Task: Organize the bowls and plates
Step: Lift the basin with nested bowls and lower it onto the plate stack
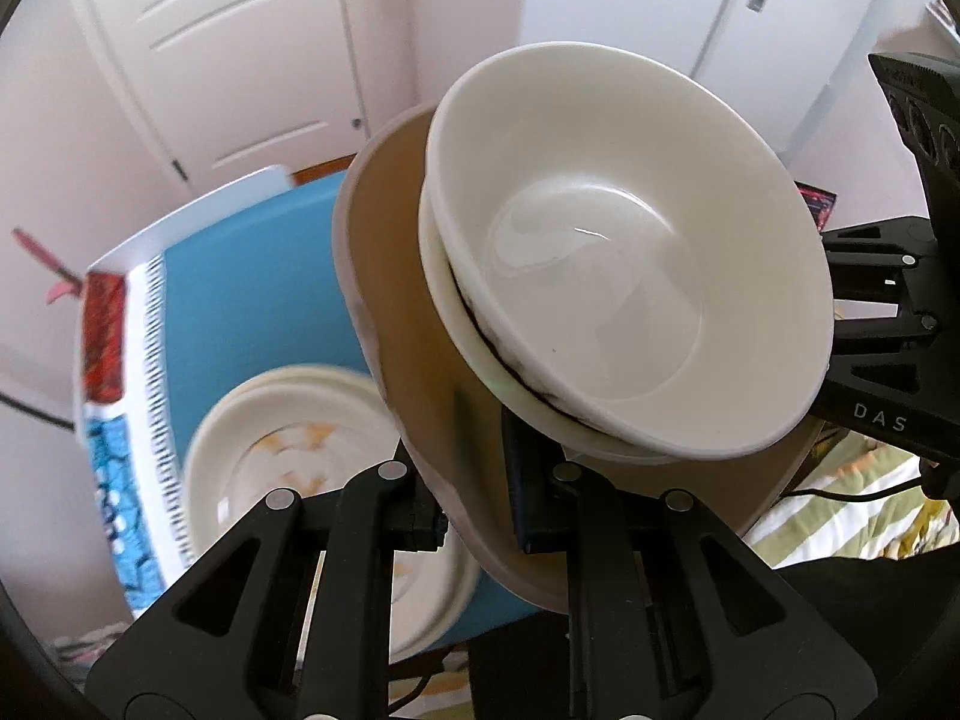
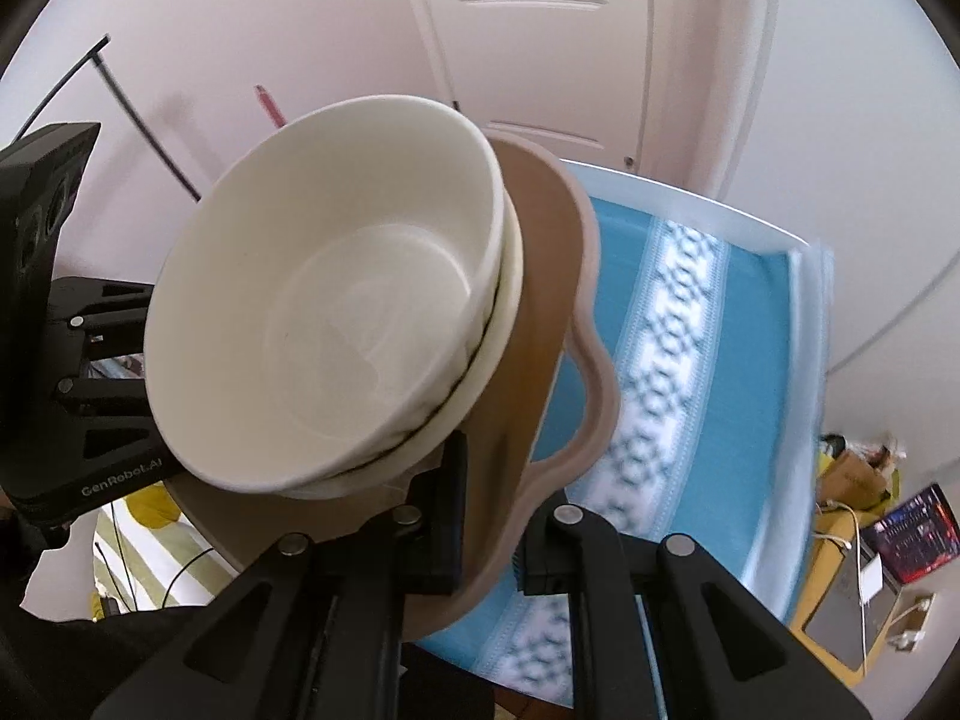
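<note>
Bowls (image 1: 624, 276), white and nested in two, sit tilted on a wavy-rimmed tan plate (image 1: 420, 408) held above my bench (image 2: 690, 324). My left tool (image 1: 486, 498) and right tool (image 2: 486, 531) each clamp its rim.

Background stuff: the worktop wears a turquoise tablecloth (image 2: 756, 324) with a white patterned stripe running down it, filling the right of the right wrist view. White panelled doors (image 1: 240, 60) take up the upper left of the left wrist view. A green-and-white striped fabric (image 1: 840, 498) sits lower right there. Lower right of the right view has a cardboard box (image 2: 855, 471) and a dark red-printed item (image 2: 918, 534).
</note>
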Demonstrator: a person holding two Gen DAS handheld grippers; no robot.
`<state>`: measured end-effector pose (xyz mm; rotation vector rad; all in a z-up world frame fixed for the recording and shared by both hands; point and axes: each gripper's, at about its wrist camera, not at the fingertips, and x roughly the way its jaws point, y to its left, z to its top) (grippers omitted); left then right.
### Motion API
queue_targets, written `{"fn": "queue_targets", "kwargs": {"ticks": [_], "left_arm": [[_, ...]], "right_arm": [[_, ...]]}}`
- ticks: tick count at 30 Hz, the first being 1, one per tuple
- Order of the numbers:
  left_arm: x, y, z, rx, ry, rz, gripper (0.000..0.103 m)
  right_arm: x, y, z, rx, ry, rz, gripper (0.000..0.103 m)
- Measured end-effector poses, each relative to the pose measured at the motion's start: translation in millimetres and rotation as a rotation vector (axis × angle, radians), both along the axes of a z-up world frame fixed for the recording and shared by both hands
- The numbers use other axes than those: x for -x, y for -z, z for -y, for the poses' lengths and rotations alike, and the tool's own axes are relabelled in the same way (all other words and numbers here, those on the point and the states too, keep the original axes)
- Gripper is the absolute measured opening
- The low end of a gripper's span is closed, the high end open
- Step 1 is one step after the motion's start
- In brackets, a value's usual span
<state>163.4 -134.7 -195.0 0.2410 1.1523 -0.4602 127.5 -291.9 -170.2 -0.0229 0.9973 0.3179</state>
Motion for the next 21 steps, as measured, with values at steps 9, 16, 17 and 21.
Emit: {"fn": "queue_targets", "kwargs": {"ticks": [9, 16, 17, 21], "left_arm": [[4.9, 17.1, -100.0, -0.031, -0.045, -0.029, 0.009], [2.5, 52.3, -143.4, -0.052, -0.013, -0.057, 0.009], [4.3, 53.9, -143.9, -0.053, -0.010, -0.061, 0.009], [2.5, 68.2, -153.4, -0.048, 0.003, -0.074, 0.009]], "right_arm": [[-9.5, 24.7, -102.5, -0.031, -0.026, -0.053, 0.011], [-16.7, 57.9, -151.1, -0.046, 0.006, -0.102, 0.011], [-17.5, 61.4, -155.5, -0.041, 0.011, -0.104, 0.011], [-21.8, 68.7, -166.8, -0.018, 0.031, -0.102, 0.011]]}}
